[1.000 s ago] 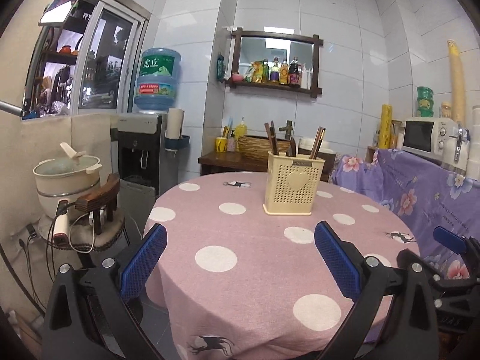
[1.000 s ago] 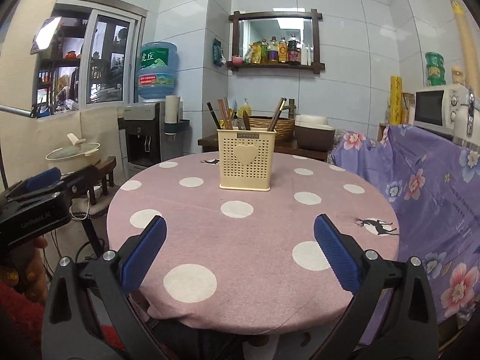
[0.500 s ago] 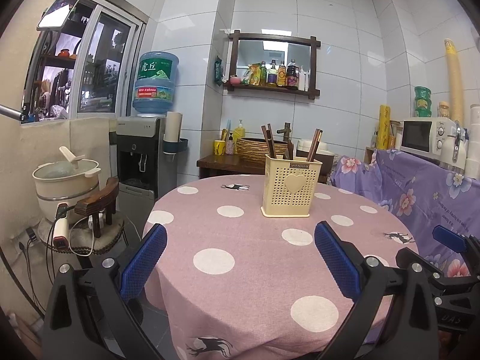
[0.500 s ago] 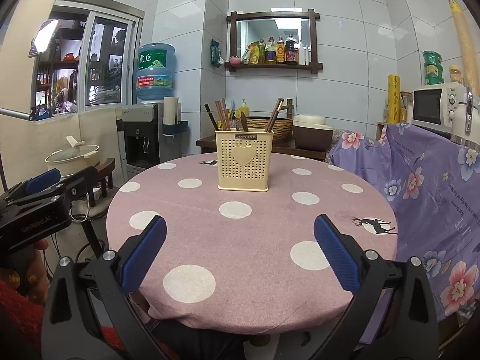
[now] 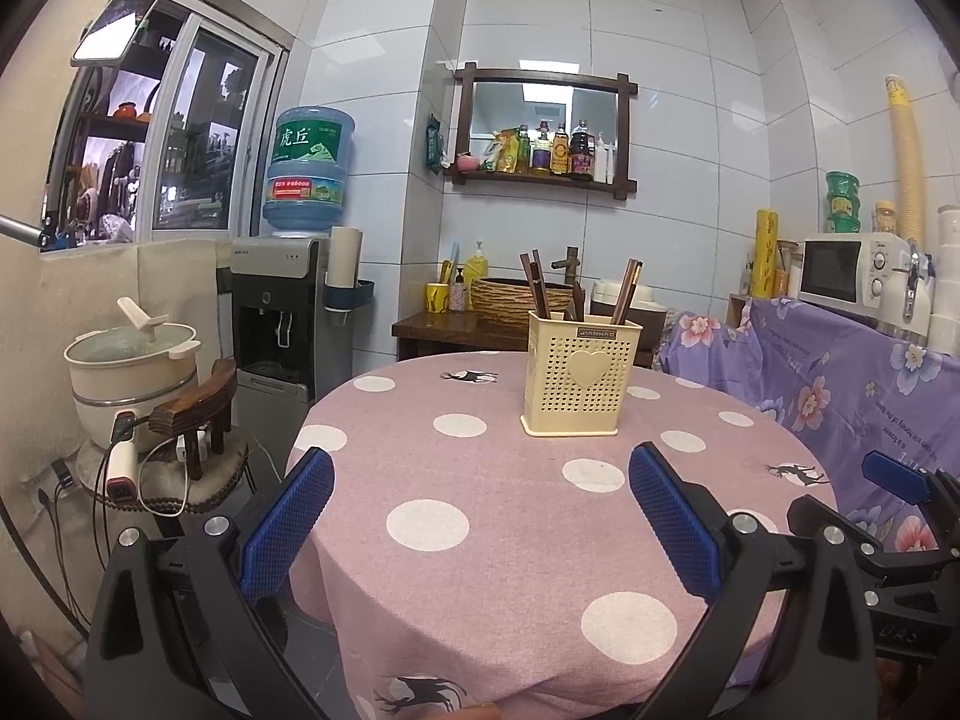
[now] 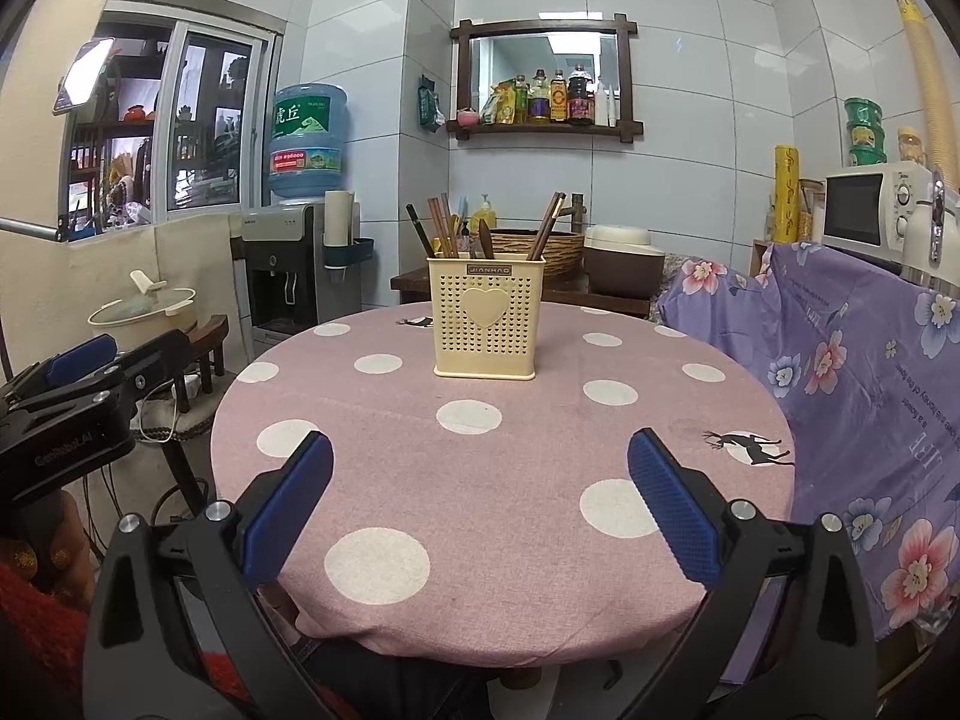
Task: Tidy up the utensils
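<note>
One round table (image 6: 372,420) is seen, draped in a pink cloth with pale polka dots and small deer prints. On it, toward the far side, one cream plastic holder (image 6: 486,315) stands upright; it is square, perforated, and marked with a raised heart. Dark wooden utensils (image 6: 441,228) are held in it, their handles fanned above the rim; an exact count cannot be made.

Two grippers are present. From the left wrist view, the left gripper (image 5: 480,516) is seen at the near left edge of the table, its blue textured pads (image 5: 288,522) spread wide with nothing between them. At the far right of that view, part of the right gripper appears over a purple floral cloth (image 5: 840,384). A cream lidded pot (image 5: 129,372) and a water dispenser (image 5: 282,306) are shown at left.

From the right wrist view, the right gripper (image 6: 480,504) is likewise seen with fingers wide apart and empty, facing the holder squarely. Only here is a red knitted sleeve (image 6: 42,630) shown at the lower left, beneath the left gripper's black body. One microwave (image 6: 870,210) is seen at right.
</note>
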A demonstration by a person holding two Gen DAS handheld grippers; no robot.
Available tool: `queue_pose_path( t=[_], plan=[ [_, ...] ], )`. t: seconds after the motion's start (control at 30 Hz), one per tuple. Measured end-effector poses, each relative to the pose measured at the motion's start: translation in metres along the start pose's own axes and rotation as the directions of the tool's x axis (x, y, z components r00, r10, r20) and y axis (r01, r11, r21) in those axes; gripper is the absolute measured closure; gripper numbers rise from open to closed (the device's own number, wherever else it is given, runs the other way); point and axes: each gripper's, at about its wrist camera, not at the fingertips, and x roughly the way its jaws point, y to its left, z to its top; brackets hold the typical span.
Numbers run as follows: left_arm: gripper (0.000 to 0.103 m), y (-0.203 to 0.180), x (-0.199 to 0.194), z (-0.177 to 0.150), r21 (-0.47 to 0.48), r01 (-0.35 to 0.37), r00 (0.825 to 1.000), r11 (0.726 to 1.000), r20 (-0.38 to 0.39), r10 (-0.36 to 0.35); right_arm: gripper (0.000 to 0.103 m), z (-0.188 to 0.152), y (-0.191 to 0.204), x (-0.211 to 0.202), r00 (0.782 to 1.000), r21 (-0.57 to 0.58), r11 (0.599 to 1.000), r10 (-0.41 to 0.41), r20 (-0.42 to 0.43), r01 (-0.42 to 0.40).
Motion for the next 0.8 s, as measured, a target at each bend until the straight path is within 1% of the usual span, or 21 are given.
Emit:
queue_pose_path(
  t=[0.57,0.8],
  plan=[
    [0.005,0.0029,0.0004,0.0021,-0.018,0.015,1.0,1.0,-0.024,-0.016,0.006,-0.0005,0.0007,0.0012,1.0,0.004,1.0,-0.003,-0.01,0.003],
    [0.005,0.0021,0.0017,0.0021,-0.016,0.007,0.999,1.0,-0.033,-0.007,0.006,-0.0005,0.0003,0.0014,1.0,0.005,1.0,-0.003,-0.011,0.003]
  ],
)
